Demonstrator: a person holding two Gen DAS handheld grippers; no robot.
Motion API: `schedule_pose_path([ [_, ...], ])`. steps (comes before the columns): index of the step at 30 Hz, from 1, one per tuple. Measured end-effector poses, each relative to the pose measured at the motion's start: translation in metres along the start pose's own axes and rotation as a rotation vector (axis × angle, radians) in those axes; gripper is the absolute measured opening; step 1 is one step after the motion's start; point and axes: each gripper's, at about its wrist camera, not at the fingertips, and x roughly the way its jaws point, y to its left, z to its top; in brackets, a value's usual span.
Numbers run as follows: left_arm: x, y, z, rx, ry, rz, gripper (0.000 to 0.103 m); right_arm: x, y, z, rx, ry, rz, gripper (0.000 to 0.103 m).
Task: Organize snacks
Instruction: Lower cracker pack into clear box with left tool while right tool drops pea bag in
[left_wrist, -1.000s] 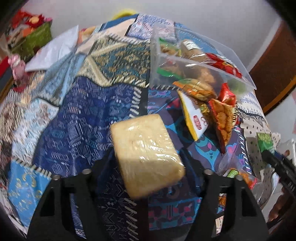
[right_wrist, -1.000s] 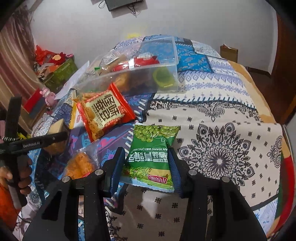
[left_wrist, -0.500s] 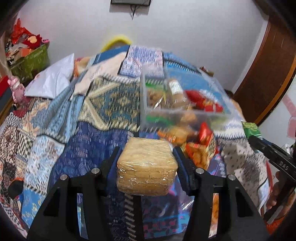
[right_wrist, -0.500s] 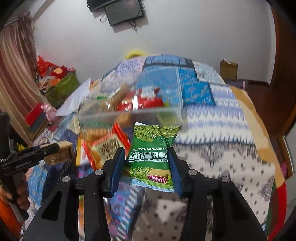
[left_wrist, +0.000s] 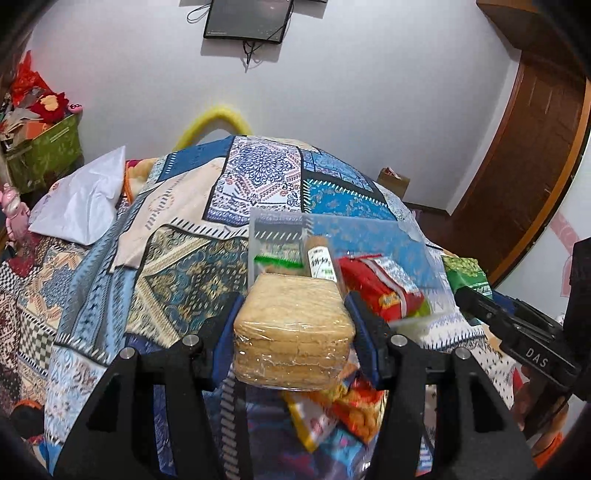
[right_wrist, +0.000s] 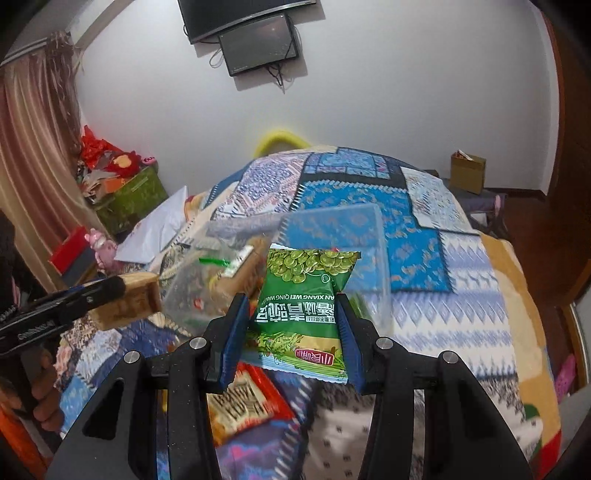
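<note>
Left tool (left_wrist: 293, 332): pinching a wrapped cracker stack (left_wrist: 293, 328) by its sides, above the bed (left_wrist: 184, 266), just short of the clear bin (left_wrist: 369, 236).
Right tool (right_wrist: 291, 332): pinching a green pea packet (right_wrist: 303, 310) across its width, near the same bin (right_wrist: 332, 229).
Risks, as judged: both tools are converging on one bin and are liable to be colliding at its rim; slick film is risking slippage; tight squeezing is threatening cracked crackers; the light bin, if nudged, is likely to be tipping on soft bedding.
</note>
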Motion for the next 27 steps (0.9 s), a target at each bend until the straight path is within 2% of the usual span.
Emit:
schedule_pose_path([
  [7, 0.038, 0.001, 0.018, -0.014, 0.008, 0.009, 0.055, 0.032, 0.012, 0.019, -0.031, 0.022, 0.016, 0.043],
  [14, 0.080, 0.004, 0.020, -0.031, 0.049, 0.021, 0.055, 0.071, 0.025, 0.025, -0.066, 0.088, 0.017, 0.043],
  [18, 0.085, 0.004, 0.017, -0.014, 0.048, 0.024, 0.055, 0.086, 0.026, 0.021, -0.082, 0.126, 0.018, 0.043],
  [21, 0.089, 0.006, 0.012, -0.006, 0.071, 0.024, 0.056, 0.093, 0.024, 0.015, -0.069, 0.161, 0.056, 0.043],
  [27, 0.085, 0.001, 0.002, 0.032, 0.094, 0.046, 0.056, 0.093, 0.026, 0.010, -0.084, 0.193, 0.030, 0.045],
])
